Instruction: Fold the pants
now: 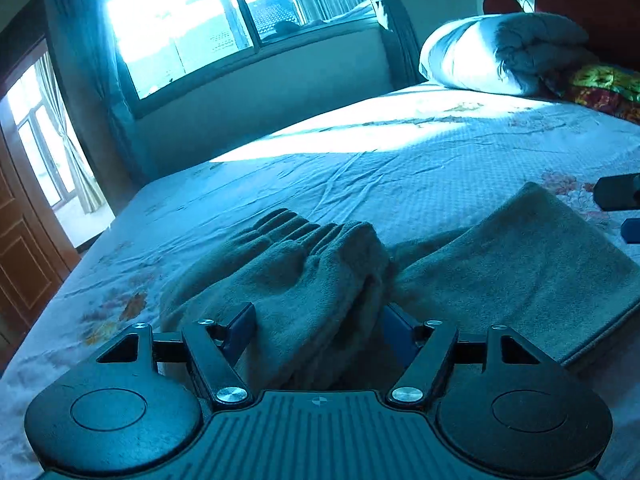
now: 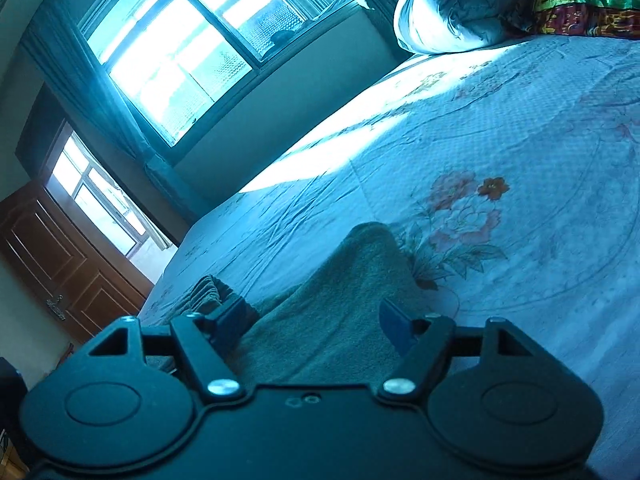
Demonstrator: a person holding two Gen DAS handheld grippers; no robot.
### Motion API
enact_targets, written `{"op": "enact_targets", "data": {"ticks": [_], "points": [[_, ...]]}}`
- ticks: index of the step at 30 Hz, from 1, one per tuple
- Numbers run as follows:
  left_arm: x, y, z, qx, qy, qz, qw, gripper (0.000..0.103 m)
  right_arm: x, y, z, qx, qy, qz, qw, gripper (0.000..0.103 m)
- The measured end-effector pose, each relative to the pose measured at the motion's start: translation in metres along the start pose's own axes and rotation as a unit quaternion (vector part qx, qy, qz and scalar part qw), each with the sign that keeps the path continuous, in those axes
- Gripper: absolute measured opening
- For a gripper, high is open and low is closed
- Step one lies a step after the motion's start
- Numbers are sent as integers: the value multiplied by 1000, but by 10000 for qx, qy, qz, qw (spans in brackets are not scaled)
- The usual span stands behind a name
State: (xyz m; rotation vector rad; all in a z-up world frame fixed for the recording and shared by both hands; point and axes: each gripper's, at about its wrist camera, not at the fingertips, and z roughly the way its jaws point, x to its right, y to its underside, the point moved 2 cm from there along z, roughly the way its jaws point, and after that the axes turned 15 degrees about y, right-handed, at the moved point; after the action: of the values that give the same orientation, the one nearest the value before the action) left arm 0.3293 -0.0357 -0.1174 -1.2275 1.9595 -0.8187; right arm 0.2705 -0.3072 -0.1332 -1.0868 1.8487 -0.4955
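Grey fleece pants (image 1: pixel 520 264) lie on the bed. Their right part is folded flat, and their left part is a bunched, ribbed heap (image 1: pixel 304 264). My left gripper (image 1: pixel 318 326) straddles the near end of that heap. Its jaws stand wide with cloth between them, and I see no pinch. At the right edge of the left wrist view, my right gripper (image 1: pixel 624 212) hovers beside the flat part's far corner. In the right wrist view the pants (image 2: pixel 340 312) run forward under my right gripper (image 2: pixel 314 322), which is open and holds nothing.
The bed sheet (image 1: pixel 400 168) is pale with flower prints and has a sunlit strip along its far side. A rolled quilt (image 1: pixel 492 52) and a colourful cushion (image 1: pixel 604 88) lie at the headboard. A window (image 1: pixel 208 20) and a wooden door (image 1: pixel 24 248) are on the left.
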Motion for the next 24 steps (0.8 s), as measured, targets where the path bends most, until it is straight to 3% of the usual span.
{"op": "enact_targets", "data": {"ticks": [4,6,8,9,13,15,20,24], "points": [[9,-17,31,-431,89,53,9990,70,22,-11,-3,190,22,90,9998,72],[13,-13,48,-707,-110,201,9972,70,33,-12,2,147,42,246,9996,72],[4,-7,54,-687,-139,-12,9975,60,43,-15,6,94,47,373,9992,72],[-1,-2,54,-659,-108,-225,9975,49,47,-16,7,81,37,384,9992,73],[-10,2,46,-324,105,-491,9982,34,59,-16,14,-42,64,496,9987,73],[-14,1,34,129,295,-645,9974,23,66,-17,15,-73,124,634,9979,73],[-13,-17,-1,647,705,-499,9942,21,76,-18,15,-41,171,783,9968,73],[20,-33,-31,1158,1453,120,9825,21,84,-21,13,54,270,894,9956,73]]}}
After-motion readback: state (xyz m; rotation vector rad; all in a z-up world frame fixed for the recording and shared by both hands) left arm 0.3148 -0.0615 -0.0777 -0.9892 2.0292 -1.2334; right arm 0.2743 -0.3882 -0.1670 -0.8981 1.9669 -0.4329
